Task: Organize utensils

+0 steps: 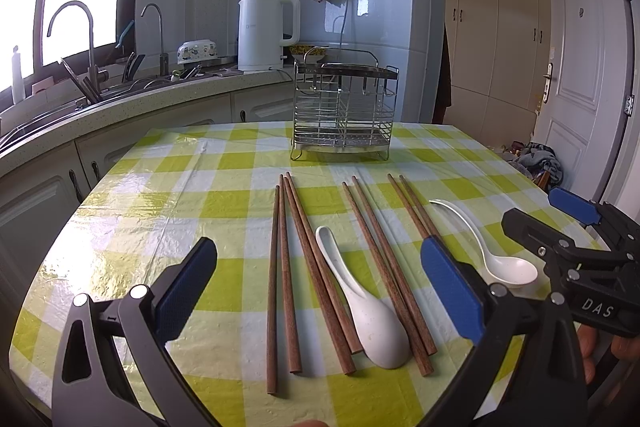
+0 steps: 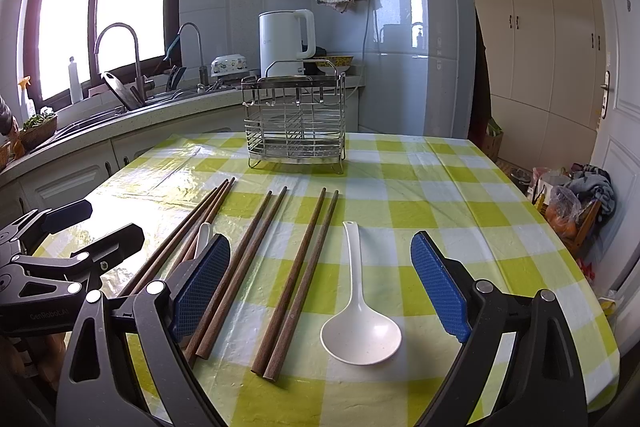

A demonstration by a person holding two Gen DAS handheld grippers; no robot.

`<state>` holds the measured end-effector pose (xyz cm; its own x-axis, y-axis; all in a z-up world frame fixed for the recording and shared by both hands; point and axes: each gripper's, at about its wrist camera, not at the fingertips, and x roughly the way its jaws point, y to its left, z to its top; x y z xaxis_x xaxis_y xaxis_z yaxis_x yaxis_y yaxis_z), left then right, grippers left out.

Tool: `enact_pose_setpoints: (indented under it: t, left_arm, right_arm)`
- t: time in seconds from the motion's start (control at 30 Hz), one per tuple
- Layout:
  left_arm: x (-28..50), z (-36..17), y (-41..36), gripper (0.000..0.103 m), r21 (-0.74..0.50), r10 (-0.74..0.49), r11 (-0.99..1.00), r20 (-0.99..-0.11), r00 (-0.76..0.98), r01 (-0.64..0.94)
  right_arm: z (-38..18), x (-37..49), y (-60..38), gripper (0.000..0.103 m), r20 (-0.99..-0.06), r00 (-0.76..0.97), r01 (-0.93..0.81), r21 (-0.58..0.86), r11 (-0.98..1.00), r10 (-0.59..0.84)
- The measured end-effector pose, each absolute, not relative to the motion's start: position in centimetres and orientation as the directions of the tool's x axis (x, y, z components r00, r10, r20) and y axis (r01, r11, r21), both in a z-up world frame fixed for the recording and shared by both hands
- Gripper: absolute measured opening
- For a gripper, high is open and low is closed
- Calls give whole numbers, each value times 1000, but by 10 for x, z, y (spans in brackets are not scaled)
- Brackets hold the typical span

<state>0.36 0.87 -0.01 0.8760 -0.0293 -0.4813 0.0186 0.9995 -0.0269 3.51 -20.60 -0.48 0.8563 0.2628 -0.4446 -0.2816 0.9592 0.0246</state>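
Left wrist view: the left gripper [image 1: 316, 285] hangs released over the desk [image 1: 152, 211], brown chopsticks [image 1: 280, 283] and a white spoon [image 1: 360, 307] lying between its fingers, the wire utensil rack [image 1: 344, 111] ahead

Right wrist view: the right gripper [image 2: 320, 285] is released too, a white ladle [image 2: 358, 311] between its fingers, beside a chopstick pair [image 2: 300, 279]

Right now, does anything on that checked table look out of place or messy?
Nothing is spilled or broken. The oddity is the short white spoon: it lies among the chopsticks, its handle resting across them. The long ladle lies alone. The wire rack stands upright, apparently empty.
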Motion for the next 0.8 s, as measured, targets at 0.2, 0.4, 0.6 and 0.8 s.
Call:
enact_pose_setpoints:
  t: [0.2, 0.4, 0.6, 0.8]
  left_arm:
    - [4, 0, 9, 99, -27, -29, 999, -481, 876, 18]
    - [4, 0, 9, 99, -26, -28, 1000, -481, 876, 18]
    - [8, -2, 15, 99, -81, -64, 996, -502, 862, 27]
    - [13, -7, 13, 99, -80, -65, 996, -512, 856, 28]
  right_arm:
    - [-5, 35, -206, 86, -444, 857, -281, 24, 959, 262]
    - [-5, 35, -206, 86, -445, 856, -282, 25, 959, 263]
    - [-7, 43, -212, 86, -483, 844, -253, 26, 967, 234]
    - [-12, 55, -221, 86, -503, 837, -225, 46, 973, 217]
